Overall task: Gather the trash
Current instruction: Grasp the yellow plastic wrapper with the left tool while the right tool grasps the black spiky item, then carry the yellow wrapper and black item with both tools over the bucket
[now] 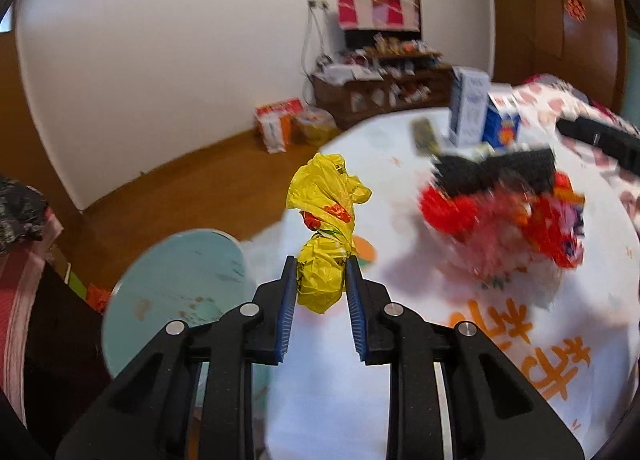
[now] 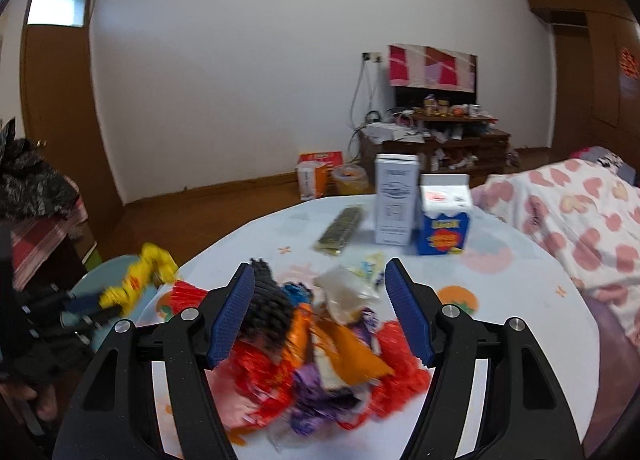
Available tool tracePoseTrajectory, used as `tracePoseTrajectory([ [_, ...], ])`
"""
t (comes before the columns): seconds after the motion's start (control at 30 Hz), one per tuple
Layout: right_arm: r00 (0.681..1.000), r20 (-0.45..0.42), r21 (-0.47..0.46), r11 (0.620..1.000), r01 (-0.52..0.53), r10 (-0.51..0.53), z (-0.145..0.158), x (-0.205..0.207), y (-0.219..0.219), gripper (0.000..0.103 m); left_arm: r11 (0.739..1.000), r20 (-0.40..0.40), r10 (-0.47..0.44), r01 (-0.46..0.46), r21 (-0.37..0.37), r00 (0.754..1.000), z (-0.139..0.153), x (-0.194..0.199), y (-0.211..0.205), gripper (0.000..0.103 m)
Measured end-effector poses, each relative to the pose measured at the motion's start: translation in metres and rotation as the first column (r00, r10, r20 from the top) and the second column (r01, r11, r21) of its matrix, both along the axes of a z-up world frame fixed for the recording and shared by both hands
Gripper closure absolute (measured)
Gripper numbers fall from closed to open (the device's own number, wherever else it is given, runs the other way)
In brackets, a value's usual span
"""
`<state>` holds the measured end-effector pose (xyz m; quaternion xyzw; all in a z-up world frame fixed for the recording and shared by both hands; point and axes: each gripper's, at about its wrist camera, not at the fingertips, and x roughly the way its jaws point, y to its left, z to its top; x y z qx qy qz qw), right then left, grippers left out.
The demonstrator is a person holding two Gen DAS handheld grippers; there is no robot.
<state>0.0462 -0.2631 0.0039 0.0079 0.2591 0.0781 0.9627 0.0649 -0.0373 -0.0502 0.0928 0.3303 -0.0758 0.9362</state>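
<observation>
Now the left tool [image 1: 321, 280] has a knotted yellow bag [image 1: 326, 232] pinched between its blue pads [image 1: 285, 314], clamped on the fat lower bulb, and it's held up off the counter [image 1: 420, 340], right over the counter's near edge with the pale blue stool top [image 1: 176, 284] just beside and below. My read: gripping the bulb under the knot keeps the bundle from slipping out. Its long axis runs straight away from the tool, the crumpled tail pointing up and outward, leaning slightly left.

Over on the right, the right tool [image 2: 320, 314] is spread wide, gripping nothing, its fingers straddling a heap of red, orange and purple wrappers [image 2: 332, 372] lying on the counter. Looks like it's lined up to gather the lot. Blur makes actual contact impossible to call. Two cartons [image 2: 420, 211] stand well apart at the far side.
</observation>
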Motion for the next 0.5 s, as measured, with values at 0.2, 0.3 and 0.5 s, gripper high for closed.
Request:
tracePoseTrajectory([
  [0.2, 0.994, -0.095, -0.035, 0.998, -0.049, 0.045, -0.014, 0.023, 0.019, 0.047, 0.999, 0.046, 0.039, -0.037, -0.032, 0.998, 0.018, 0.012, 0.005, 0.079],
  [0.3, 0.988, -0.134, -0.050, 0.996, -0.078, 0.071, -0.021, 0.026, 0.026, 0.057, 0.998, 0.036, 0.033, -0.031, -0.047, 0.999, 0.017, 0.017, 0.001, 0.079],
  [0.5, 0.971, -0.199, -0.069, 0.987, -0.145, 0.129, -0.032, 0.027, 0.037, 0.081, 0.998, 0.036, 0.030, -0.028, -0.056, 0.999, 0.019, 0.014, 0.002, 0.079],
])
